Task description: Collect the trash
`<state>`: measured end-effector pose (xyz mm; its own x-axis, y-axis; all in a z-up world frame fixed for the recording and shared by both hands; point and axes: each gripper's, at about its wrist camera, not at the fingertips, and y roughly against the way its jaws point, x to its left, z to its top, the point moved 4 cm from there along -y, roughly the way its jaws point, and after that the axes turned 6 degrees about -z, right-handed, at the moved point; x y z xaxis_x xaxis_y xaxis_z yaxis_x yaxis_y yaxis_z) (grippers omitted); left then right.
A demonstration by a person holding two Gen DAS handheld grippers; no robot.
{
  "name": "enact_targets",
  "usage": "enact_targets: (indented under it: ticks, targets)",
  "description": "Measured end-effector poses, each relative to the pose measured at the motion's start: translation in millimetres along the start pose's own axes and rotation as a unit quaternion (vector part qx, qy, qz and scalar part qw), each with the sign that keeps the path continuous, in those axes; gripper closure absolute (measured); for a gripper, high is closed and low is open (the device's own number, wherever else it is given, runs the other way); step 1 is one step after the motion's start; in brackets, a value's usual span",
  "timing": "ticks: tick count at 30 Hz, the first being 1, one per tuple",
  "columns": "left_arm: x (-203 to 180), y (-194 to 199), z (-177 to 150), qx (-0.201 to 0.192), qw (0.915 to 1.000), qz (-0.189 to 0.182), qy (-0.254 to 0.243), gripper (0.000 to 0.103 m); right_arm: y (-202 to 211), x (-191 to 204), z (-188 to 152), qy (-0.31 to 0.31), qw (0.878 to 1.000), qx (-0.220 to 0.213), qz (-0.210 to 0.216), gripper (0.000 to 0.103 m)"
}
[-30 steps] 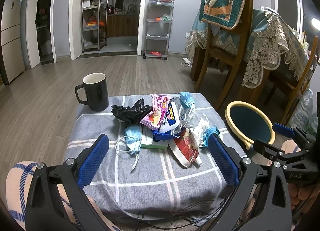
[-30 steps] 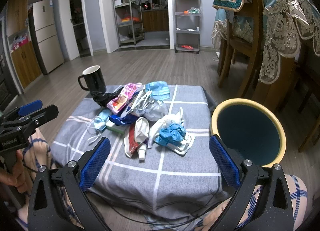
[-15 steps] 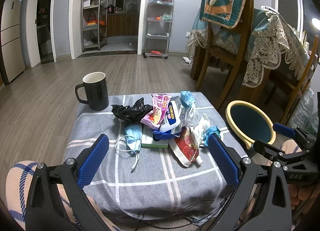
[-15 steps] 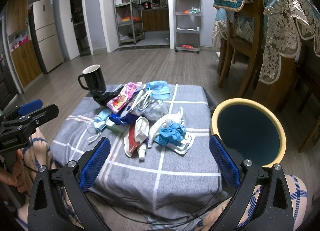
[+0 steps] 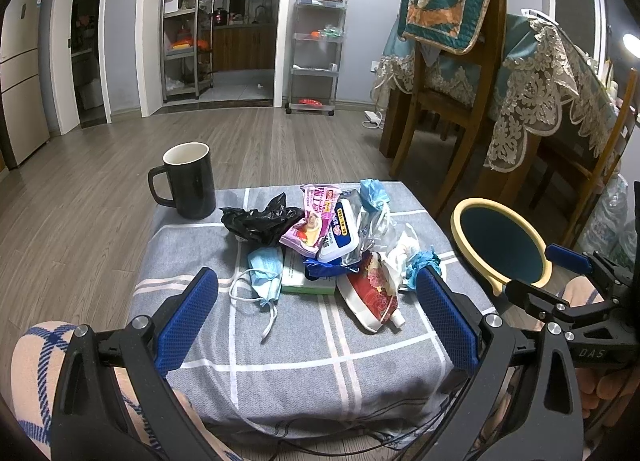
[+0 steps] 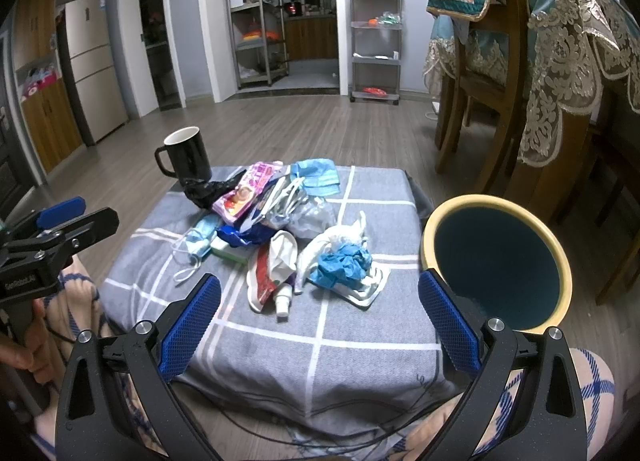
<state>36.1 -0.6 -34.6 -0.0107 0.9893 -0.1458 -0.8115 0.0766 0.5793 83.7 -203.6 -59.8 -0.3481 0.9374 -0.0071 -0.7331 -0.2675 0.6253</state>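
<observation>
A pile of trash (image 5: pixel 332 245) sits in the middle of the bench (image 5: pixel 280 361), which has a gray checked cloth on it. In the pile are a black bag (image 5: pixel 260 221), a blue face mask (image 5: pixel 266 275), a pink wrapper (image 5: pixel 312 217) and a blue glove (image 6: pixel 344 261). A black mug (image 5: pixel 190 181) stands at about 10 o'clock from the pile, well apart from it. A round bin (image 6: pixel 496 261) with a yellow rim stands beside the bench at 3 o'clock.

The left gripper (image 5: pixel 316 317) and the right gripper (image 6: pixel 320 313) both hang near the front edge of the bench. Their jaws are wide and hold nothing.
</observation>
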Motion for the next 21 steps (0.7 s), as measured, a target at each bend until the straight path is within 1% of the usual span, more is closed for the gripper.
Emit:
enact_targets:
  ticks: [6, 9, 11, 13, 17, 21]
  targets:
    - [-0.7, -1.7, 0.0, 0.003, 1.0000, -0.001, 0.001, 0.006, -0.1, 0.2, 1.1, 0.000, 1.000, 0.002, 0.000, 0.005]
    - [1.9, -8.5, 4.4, 0.017, 0.9997, -0.009, 0.016, 0.006, -1.1, 0.5, 3.3, -0.001, 1.000, 0.005, 0.000, 0.005]
    - [5.1, -15.0, 8.4, 0.028, 0.9991, -0.016, 0.028, 0.009, 0.1, -2.5, 0.6, -0.001, 1.000, 0.006, 0.002, 0.005]
    - [8.2, -23.5, 11.9, 0.039, 0.9984, -0.024, 0.035, 0.014, -4.3, 0.5, -2.4, -0.001, 1.000, 0.009, 0.006, 0.005]
    - [9.6, -40.6, 19.8, 0.056, 0.9974, -0.038, 0.025, 0.021, -5.8, 3.2, -1.1, 0.003, 1.000, 0.015, 0.014, 0.005]
    - [14.6, -56.0, 31.3, 0.065, 0.9969, -0.044, 0.012, 0.029, -7.9, 3.5, 0.1, -0.001, 0.999, 0.026, 0.025, 0.007]
